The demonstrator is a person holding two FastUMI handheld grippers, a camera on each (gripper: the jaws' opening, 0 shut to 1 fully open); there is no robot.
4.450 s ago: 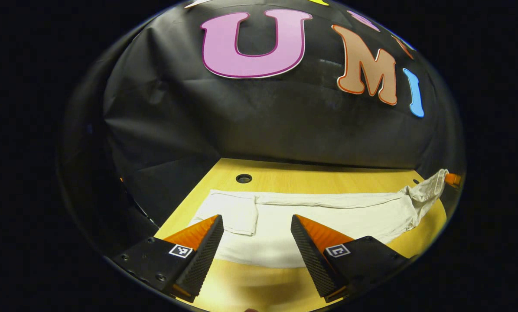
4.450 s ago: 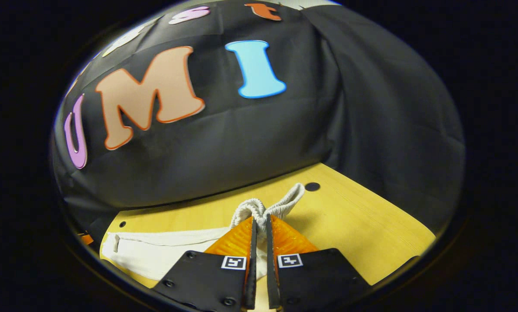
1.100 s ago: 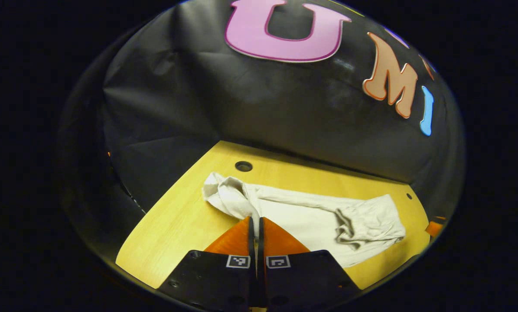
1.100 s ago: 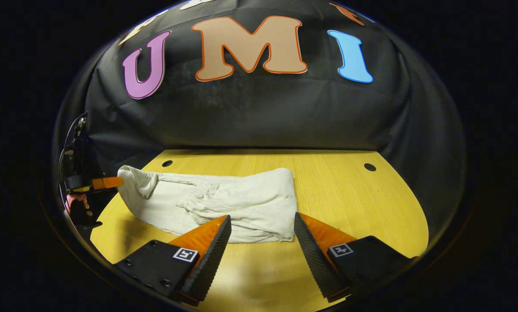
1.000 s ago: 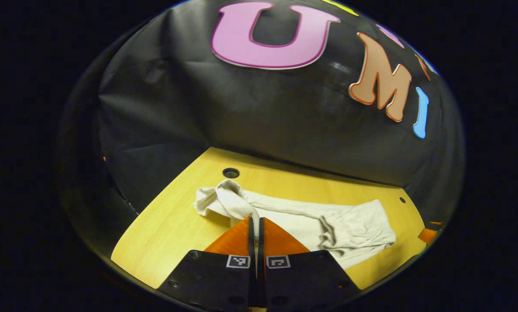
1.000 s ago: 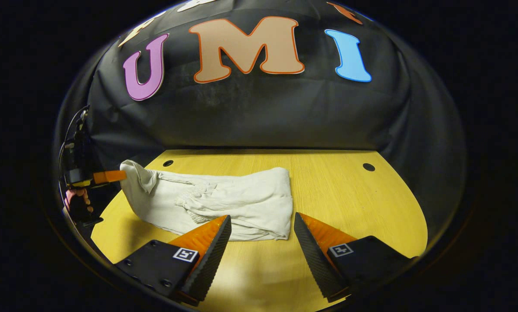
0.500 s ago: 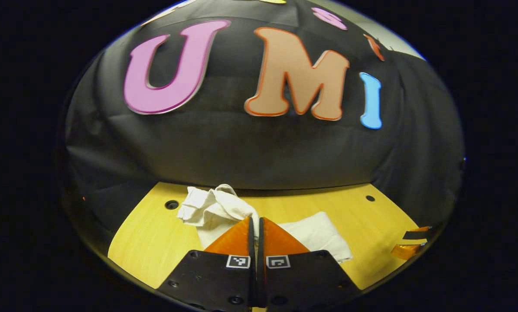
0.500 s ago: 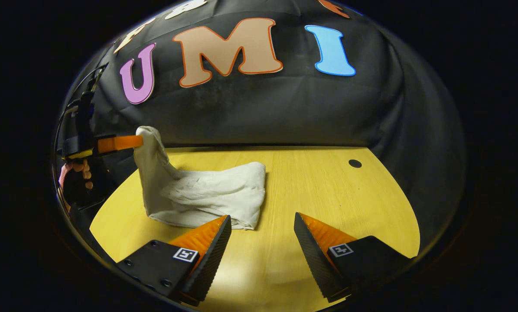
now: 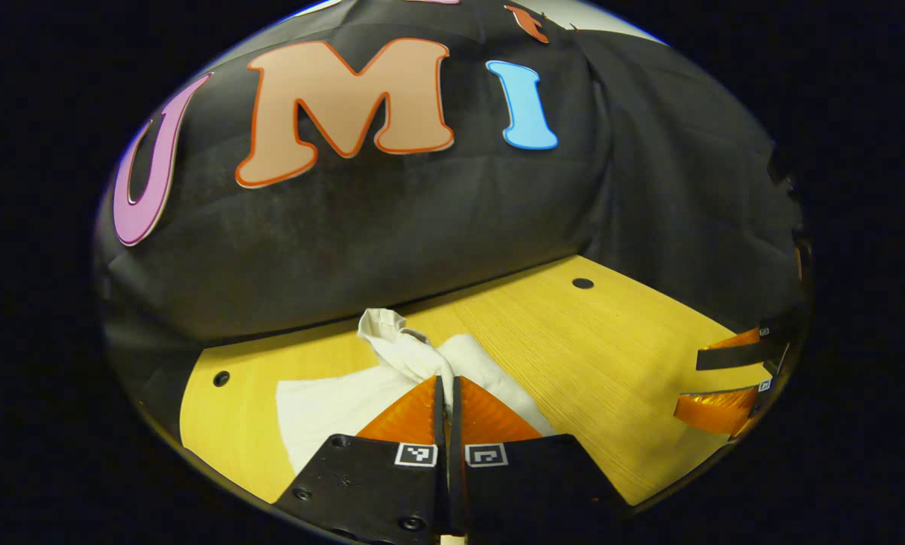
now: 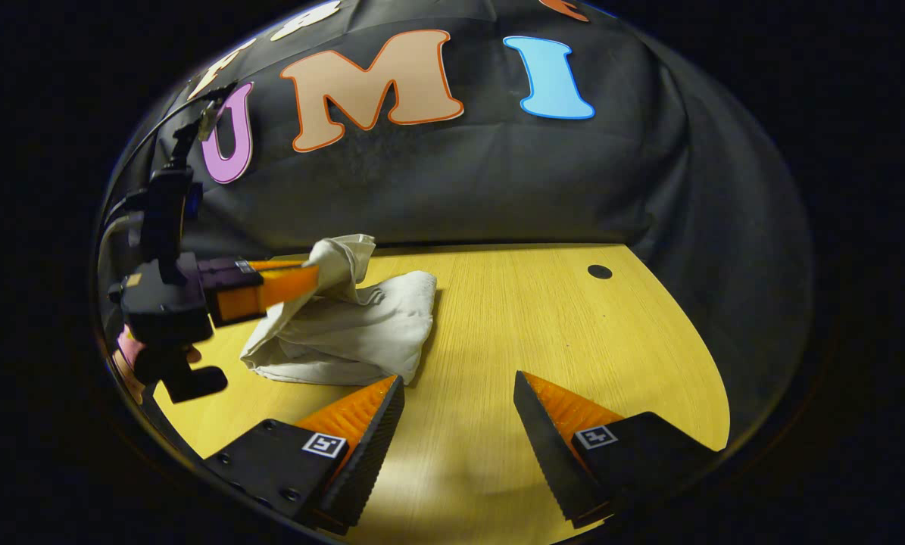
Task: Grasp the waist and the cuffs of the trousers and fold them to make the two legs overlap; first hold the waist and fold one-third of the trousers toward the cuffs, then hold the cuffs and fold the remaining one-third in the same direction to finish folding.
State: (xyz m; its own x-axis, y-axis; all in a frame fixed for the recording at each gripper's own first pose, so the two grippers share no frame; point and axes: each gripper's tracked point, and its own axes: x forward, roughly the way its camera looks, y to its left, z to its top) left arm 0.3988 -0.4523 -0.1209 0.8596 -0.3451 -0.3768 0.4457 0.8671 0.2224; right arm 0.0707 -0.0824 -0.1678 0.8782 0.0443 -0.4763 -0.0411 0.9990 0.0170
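clamping trousers (image 10: pixel 346 325) aloft, left gripper (image 10: pixel 317 278) level

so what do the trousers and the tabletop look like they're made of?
Trousers: off-white woven cloth, likely cotton or a blend; matte, soft creases, drapes limp from the shut left gripper.
Tabletop: light yellow wood-grain board, possibly laminate; smooth with fine straight grain lines, a faint sheen and round holes.

left tool (image 9: pixel 445 382) clamped tight and raised, right tool (image 10: pixel 458 382) spread wide.
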